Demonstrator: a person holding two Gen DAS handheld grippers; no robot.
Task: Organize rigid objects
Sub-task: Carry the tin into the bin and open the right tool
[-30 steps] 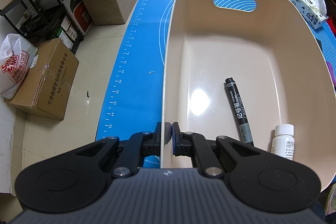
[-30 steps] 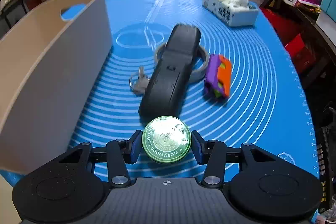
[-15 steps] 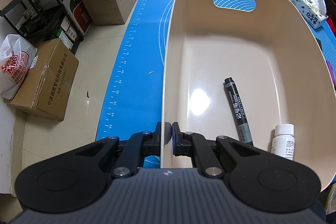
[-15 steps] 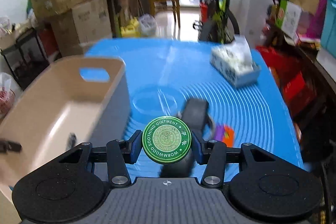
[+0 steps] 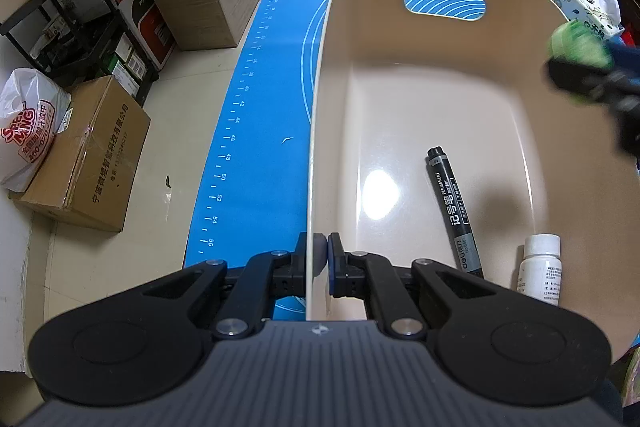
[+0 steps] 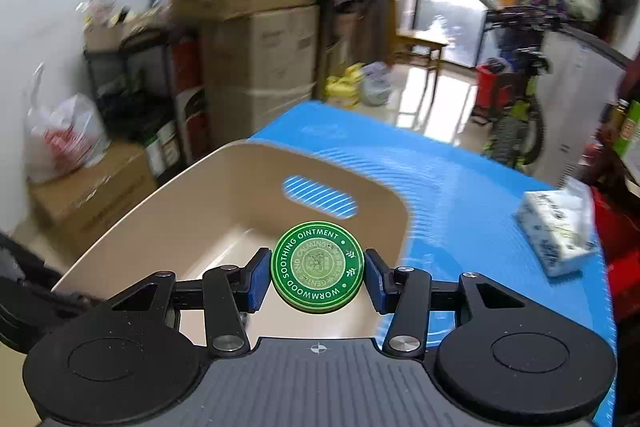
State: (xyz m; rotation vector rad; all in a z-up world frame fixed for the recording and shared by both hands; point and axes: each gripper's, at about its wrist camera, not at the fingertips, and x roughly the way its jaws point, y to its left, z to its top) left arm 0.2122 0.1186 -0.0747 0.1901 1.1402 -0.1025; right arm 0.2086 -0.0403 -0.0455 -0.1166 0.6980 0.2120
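A beige plastic bin (image 5: 332, 39) stands on the blue mat (image 5: 272, 99). My left gripper (image 5: 318, 259) is shut on the bin's near left rim. Inside the bin lie a black marker (image 5: 452, 207) and a small white bottle (image 5: 540, 271). My right gripper (image 6: 318, 275) is shut on a round green ointment tin (image 6: 318, 267) and holds it above the bin (image 6: 192, 195), near its right side. In the left wrist view the tin (image 5: 576, 43) and right gripper show blurred at the right edge.
A tissue pack (image 6: 556, 231) lies on the mat (image 6: 460, 195) to the right of the bin. Cardboard boxes (image 5: 88, 155) and a black rack (image 5: 80, 27) stand on the floor to the left of the table. A bicycle (image 6: 516, 107) stands beyond the table.
My right gripper has lifted the green tin off the mat and carried it left, over the bin. It now shows in the left wrist view. The left gripper has stayed clamped on the rim.
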